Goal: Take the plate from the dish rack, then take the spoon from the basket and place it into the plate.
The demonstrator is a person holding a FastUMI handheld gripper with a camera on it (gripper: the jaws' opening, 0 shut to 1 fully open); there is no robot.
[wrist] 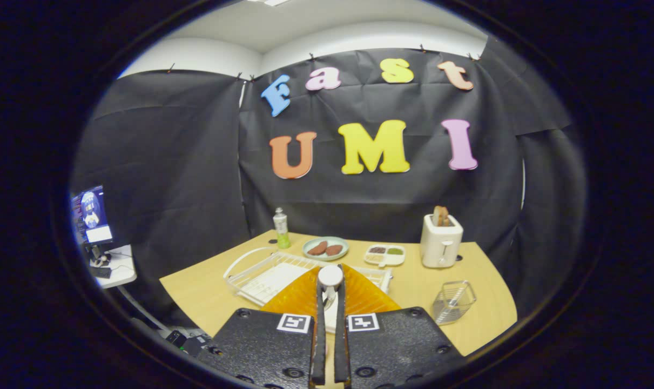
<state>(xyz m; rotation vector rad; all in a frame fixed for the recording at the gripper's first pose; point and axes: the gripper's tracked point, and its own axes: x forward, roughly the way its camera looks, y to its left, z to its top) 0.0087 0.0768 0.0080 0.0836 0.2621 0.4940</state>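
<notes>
My gripper (330,289) is shut on a spoon (330,275), which stands upright between the fingers. Its white rounded end pokes out above the fingertips, with a shiny part just below. The gripper hovers over the near right part of the white wire dish rack (251,273), which lies on the wooden table. A white flat surface lies inside the rack. A strip of white shows low in the gap between the fingers; I cannot tell whether that is the plate. The small wire basket (453,301) stands to the right of the fingers, with nothing visible inside it.
Beyond the rack stand a green soap bottle (281,229), a pale green dish with two brown patties (325,248), a white divided tray (385,254) and a white toaster with toast (440,240). A side desk with a monitor (92,216) is off the table's left edge.
</notes>
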